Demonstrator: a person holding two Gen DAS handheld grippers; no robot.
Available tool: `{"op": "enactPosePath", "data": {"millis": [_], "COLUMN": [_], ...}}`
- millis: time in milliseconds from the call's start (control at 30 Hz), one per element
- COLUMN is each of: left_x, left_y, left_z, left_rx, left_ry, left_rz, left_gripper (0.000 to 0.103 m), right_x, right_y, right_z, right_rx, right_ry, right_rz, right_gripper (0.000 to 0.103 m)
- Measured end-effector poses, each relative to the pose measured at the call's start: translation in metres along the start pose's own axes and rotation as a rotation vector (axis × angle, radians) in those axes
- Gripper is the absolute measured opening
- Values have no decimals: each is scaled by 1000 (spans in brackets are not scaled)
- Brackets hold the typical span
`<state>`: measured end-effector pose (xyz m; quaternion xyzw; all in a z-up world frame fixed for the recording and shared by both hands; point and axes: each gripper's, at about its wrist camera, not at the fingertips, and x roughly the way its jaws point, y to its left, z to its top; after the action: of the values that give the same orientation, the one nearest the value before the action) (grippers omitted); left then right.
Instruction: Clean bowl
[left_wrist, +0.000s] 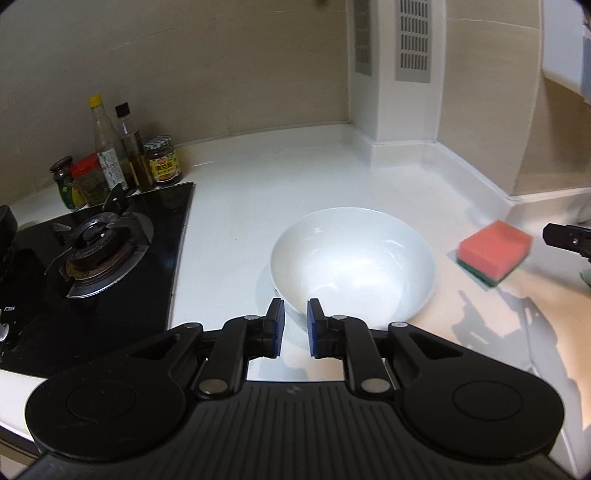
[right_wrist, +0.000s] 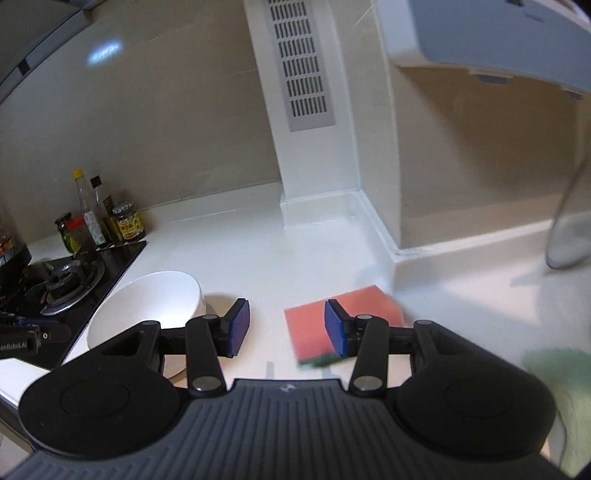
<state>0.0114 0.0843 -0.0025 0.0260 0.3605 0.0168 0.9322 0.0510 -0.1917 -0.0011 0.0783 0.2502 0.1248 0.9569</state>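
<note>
Two claws hover above the white counter: left gripper narrowly parted at the bowl rim, right gripper spread wide over the sponge, beside the bowl.

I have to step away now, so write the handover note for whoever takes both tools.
Left tool: open, narrow gap, empty, at the near rim of the white bowl.
Right tool: open wide, empty, over the near part of the orange sponge; whether it touches is unclear.
Bowl upright on the white counter, beside the stove; sponge lies to its right, green side down.
Done: nothing gripped yet.
Left: grip bowl, pick up sponge, wipe bowl.
</note>
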Motion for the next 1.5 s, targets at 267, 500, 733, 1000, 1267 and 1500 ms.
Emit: {"op": "enactPosePath", "data": {"millis": [267, 500, 733, 1000, 1267, 1500], "left_x": [-43, -78, -94, -93, -87, -86], "left_y": [1, -2, -11, -28, -50, -57], "left_z": [-40, -63, -85, -88, -77, -73], "left_rx": [-40, -70, -82, -102, -145, -117], "left_ry": [-14, -29, -10, -1, -28, -18], "left_rz": [-4, -18, -29, -13, 9, 49], "left_gripper": [18, 28, 28, 28, 28, 28], "right_x": [-42, -93, -132, -131, -124, -116], "right_y": [34, 57, 63, 49, 29, 14], "right_z": [-35, -55, -74, -76, -52, -55], "right_rx": [-54, -99, -100, -121, -176, -114], "right_ry": [46, 42, 46, 84, 64, 45], "right_rz": [-35, -58, -89, -80, -34, -5], "right_gripper": [40, 40, 40, 40, 40, 40]}}
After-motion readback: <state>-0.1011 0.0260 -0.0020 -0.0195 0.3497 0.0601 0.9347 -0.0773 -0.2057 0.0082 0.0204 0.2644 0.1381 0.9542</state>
